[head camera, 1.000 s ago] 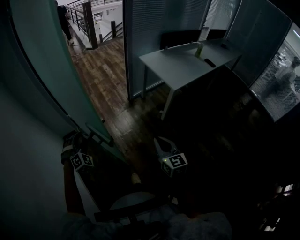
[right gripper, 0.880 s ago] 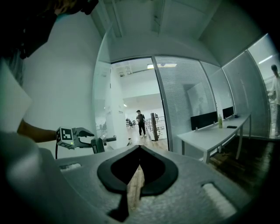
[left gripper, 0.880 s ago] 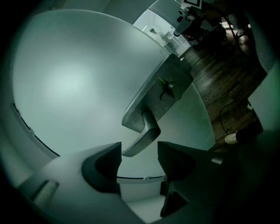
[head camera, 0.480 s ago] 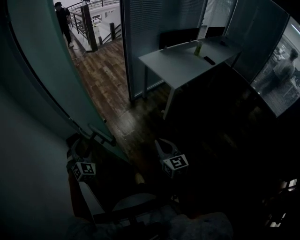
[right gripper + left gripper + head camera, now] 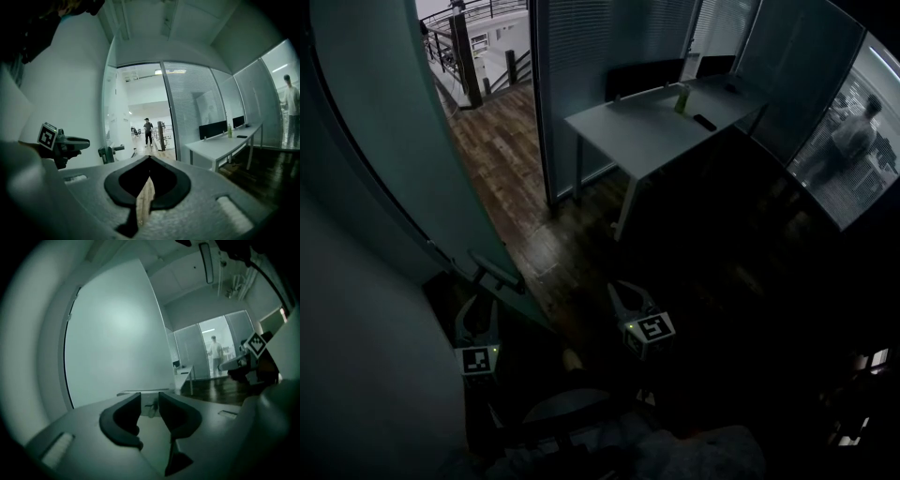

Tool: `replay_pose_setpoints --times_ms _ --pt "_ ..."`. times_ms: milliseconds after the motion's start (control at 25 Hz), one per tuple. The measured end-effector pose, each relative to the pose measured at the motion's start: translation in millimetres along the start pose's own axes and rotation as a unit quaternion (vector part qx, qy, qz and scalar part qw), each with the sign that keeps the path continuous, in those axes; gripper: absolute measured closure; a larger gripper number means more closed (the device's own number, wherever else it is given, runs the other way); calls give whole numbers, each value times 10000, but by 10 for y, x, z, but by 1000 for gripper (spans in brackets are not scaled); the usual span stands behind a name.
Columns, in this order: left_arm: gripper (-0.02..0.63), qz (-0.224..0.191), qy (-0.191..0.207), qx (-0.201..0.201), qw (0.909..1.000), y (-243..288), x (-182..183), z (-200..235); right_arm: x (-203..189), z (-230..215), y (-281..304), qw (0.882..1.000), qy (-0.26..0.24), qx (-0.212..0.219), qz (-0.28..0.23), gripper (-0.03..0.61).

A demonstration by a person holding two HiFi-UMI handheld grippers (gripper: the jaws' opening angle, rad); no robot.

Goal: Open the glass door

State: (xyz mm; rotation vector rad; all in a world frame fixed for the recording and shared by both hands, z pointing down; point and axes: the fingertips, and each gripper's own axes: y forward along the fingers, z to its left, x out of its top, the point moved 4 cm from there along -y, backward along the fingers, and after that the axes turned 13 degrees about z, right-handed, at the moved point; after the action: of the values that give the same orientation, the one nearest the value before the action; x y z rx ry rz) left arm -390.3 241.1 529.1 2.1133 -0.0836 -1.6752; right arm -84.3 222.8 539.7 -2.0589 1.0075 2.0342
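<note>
Head view: glass door (image 5: 403,141) stands open at left, its handle (image 5: 497,273) just ahead of the left gripper (image 5: 478,317), whose empty jaws, lately narrowing, stand apart; right gripper (image 5: 629,294) jaws meet on nothing.

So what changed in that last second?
The left gripper drew back below the door handle and rolled; its jaws have just been closing, with nothing between them. The right gripper, shut, and the open glass door stayed put.
</note>
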Motion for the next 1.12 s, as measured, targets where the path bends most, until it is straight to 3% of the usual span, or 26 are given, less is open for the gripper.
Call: replay_pose_setpoints --times_ms 240,440,1120 --pt "531 -326 -567 -470 9968 -110 145 -382 3 120 -64 10000 -9 27 -30 577" --pt "597 -430 -981 -576 9926 -228 210 -445 38 203 -119 9999 -31 47 -94 577" --pt "611 -509 -642 -661 9944 -316 224 -584 80 298 -213 9997 -74 60 -206 577"
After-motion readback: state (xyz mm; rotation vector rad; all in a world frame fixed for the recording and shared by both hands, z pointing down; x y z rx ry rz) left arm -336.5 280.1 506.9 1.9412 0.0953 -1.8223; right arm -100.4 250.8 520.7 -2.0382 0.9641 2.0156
